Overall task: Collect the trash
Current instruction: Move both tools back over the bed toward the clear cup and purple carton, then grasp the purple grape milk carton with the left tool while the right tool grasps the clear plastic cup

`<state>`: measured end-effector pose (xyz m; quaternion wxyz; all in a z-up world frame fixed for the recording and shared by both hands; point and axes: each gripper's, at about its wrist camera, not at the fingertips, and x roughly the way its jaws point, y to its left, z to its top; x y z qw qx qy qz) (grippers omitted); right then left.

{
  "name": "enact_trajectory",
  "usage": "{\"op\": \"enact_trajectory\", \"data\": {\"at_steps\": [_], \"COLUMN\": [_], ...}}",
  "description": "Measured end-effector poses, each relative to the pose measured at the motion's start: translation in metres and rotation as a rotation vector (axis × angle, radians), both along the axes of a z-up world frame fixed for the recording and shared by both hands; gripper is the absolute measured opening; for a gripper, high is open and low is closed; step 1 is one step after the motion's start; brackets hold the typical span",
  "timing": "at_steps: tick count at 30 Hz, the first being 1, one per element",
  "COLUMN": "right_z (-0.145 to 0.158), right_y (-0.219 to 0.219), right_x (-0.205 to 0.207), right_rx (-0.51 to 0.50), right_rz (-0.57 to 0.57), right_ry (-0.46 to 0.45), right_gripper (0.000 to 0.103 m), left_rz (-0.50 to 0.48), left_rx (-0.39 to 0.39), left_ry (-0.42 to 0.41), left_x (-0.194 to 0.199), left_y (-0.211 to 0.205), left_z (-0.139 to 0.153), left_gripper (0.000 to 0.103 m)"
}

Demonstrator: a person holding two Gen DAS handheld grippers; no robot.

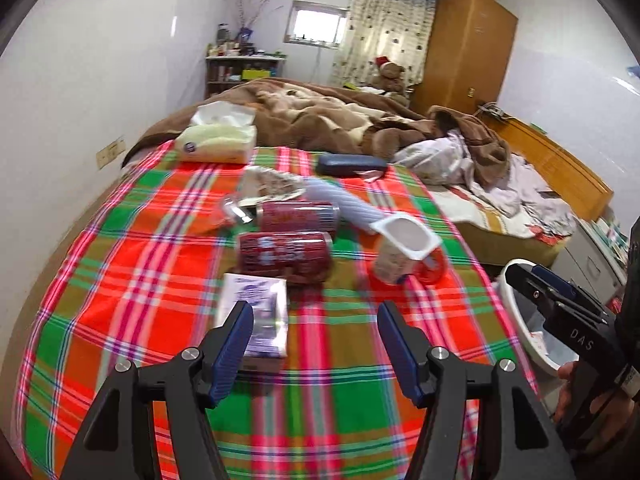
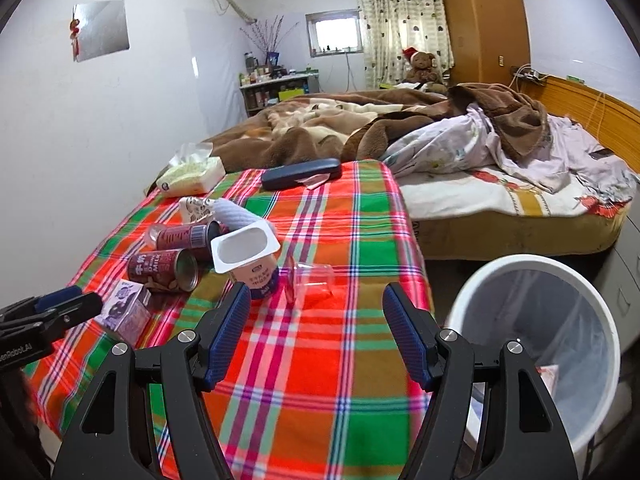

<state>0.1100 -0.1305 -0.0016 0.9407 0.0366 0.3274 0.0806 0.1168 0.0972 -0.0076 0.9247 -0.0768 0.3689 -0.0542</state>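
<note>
Left gripper is spread wide, nothing between its blue pads, hovering over the plaid cloth. Its left finger overlaps a small purple-and-white carton in the view, but contact cannot be told. Right gripper is also wide open and empty, above the cloth near the table's right edge, beside the white bin.

Trash sits clustered on the cloth: two dark red cans on their sides, the nearer can just beyond the carton, the farther can behind it. A white yogurt cup stands tilted to their right, and a clear plastic cup lies on its side next to it (hard to see in the left view). A white ribbed tube lies behind the yogurt cup.

The bin has a clear liner and something pale at the bottom, unidentifiable. A tissue pack and a dark blue case lie at the cloth's far end.
</note>
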Motion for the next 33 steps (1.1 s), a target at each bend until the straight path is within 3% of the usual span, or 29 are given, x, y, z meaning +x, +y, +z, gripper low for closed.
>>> {"op": "enact_trajectory", "data": {"at_steps": [15, 33], "right_z": [-0.034, -0.048], "right_y": [0.016, 0.02], "right_x": [0.053, 0.072], "right_rx": [-0.006, -0.056], "right_rz": [0.024, 0.025], "right_ry": [0.144, 0.222], "right_gripper": [0.071, 0.071], "left_rz": [0.056, 0.054], "left_rx": [-0.016, -0.001], "left_ry": [0.098, 0.17], "left_x": [0.036, 0.064], "left_y": [0.031, 0.03], "left_z": [-0.039, -0.067], "left_gripper": [0.074, 0.074]}}
